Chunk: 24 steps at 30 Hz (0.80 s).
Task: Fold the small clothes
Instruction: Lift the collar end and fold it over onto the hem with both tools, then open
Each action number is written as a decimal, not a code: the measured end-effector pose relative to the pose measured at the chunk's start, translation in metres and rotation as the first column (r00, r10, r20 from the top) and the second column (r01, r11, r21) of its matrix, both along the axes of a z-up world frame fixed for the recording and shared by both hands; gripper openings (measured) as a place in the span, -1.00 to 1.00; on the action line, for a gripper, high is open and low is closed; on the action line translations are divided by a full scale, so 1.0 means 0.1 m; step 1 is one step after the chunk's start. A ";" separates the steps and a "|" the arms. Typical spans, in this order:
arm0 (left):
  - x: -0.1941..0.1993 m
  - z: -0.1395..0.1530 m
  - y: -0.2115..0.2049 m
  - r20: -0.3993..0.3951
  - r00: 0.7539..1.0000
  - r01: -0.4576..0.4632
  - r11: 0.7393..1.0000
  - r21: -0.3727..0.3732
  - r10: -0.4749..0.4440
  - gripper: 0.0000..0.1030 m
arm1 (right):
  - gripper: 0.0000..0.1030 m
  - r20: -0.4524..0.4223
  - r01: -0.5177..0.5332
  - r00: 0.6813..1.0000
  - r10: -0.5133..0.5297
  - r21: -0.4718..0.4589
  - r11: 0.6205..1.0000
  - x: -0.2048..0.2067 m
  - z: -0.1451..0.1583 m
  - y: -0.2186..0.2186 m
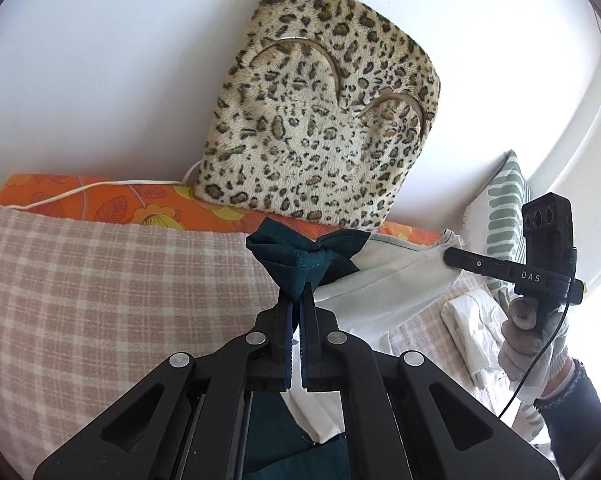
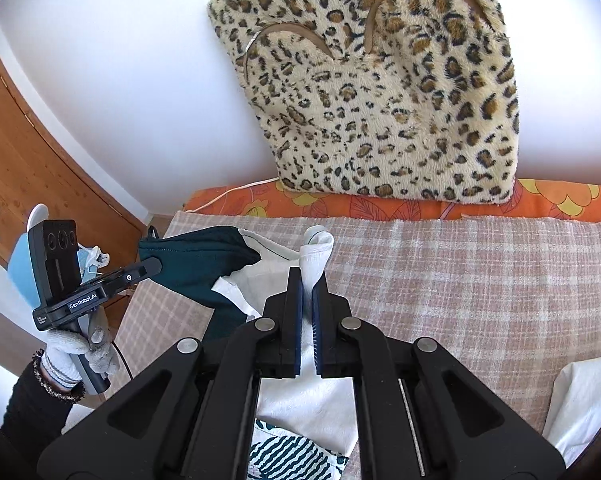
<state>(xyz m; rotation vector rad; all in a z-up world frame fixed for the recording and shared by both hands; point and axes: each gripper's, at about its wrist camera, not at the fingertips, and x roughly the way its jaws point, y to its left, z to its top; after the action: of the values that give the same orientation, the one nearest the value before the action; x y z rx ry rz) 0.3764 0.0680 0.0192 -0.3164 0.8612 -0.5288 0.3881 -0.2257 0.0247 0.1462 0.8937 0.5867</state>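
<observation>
Garment (image 1: 364,280) corners are held above the checked bed cover (image 1: 100,288), dark green edge clamped in closed left tongs (image 1: 298,300), white edge in closed right tongs (image 2: 307,292); equal tension should be maintained while lowering.

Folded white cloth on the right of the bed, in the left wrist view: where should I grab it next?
Judging by its pose, take the folded white cloth by its near edge, coming from above. It lies flat on the checked blanket, so a low side approach would probably snag.
</observation>
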 end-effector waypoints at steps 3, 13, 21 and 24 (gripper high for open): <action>-0.25 0.02 0.00 0.006 1.000 0.012 1.000 0.008 -0.012 -0.98 | -0.90 0.005 -0.016 1.000 0.016 -0.013 1.000 -0.27 0.00 0.03; -1.06 -0.16 0.01 0.003 0.999 0.054 0.997 0.053 -0.054 -0.98 | -0.90 0.018 -0.048 0.999 0.049 -0.052 0.997 -1.16 -0.16 -0.02; -1.57 -0.54 0.03 -0.044 0.995 0.092 0.989 0.113 -0.088 -0.98 | -0.90 0.006 -0.048 0.999 0.048 -0.076 0.996 -1.74 -0.50 -0.11; -1.72 -0.62 0.03 -0.034 0.994 0.108 0.984 0.143 -0.104 -0.98 | -0.90 0.007 -0.042 0.999 0.043 -0.100 0.994 -1.91 -0.63 -0.12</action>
<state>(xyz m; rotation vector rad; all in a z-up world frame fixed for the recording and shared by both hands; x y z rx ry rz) 0.2040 0.0710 -0.0427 -0.1455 0.9404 -0.5584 0.1967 -0.2382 -0.0387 0.0347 0.9167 0.5804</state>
